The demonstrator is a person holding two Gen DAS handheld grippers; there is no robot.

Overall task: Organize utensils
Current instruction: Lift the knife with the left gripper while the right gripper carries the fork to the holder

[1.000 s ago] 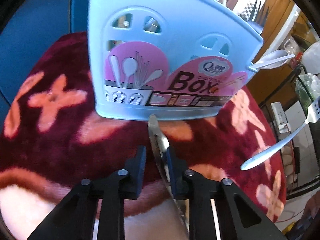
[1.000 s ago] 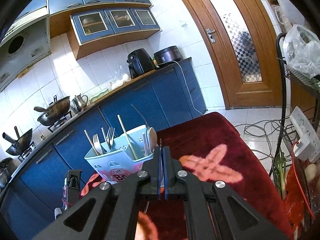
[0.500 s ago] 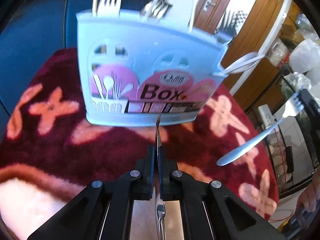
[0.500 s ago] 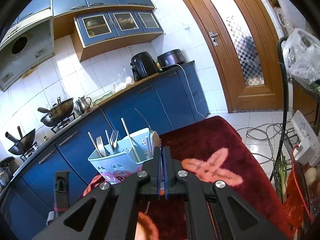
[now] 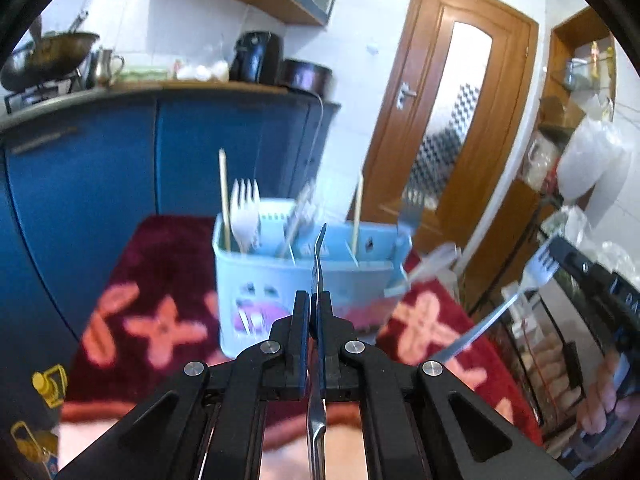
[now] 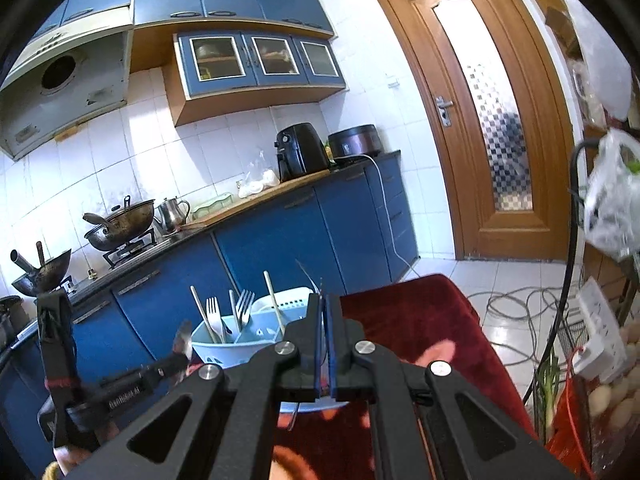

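In the left wrist view, the left gripper [image 5: 316,300] is seen at lower centre with its jaws closed on a thin metal utensil [image 5: 318,264], which is clamped edge-on between the pads; its narrow tip rises above the fingertips and its handle runs down out of the bottom of the frame. What kind of utensil it is cannot be told from this edge-on angle. Just behind the tip, in the middle of the frame, a light blue utensil box [image 5: 280,280] is found standing upright on a dark red cloth with pink flower shapes [image 5: 160,280]; a white plastic fork [image 5: 245,216], chopsticks [image 5: 224,196] and further blurred cutlery are held upright in its compartments. At the right of the frame, a metal fork [image 5: 532,276] is gripped by its tines in the right gripper, its handle slanting down to the left. In the right wrist view, the right gripper [image 6: 323,320] is shown at lower centre with its jaws pressed together on that fork, of which only a thin edge is seen between the pads. The box [image 6: 240,344] lies just behind and to the left of the fingers, and the left gripper [image 6: 176,360] is seen at lower left beside it. Blue kitchen cabinets [image 6: 280,240] fill the background, and a wooden door [image 6: 480,120] stands at upper right.
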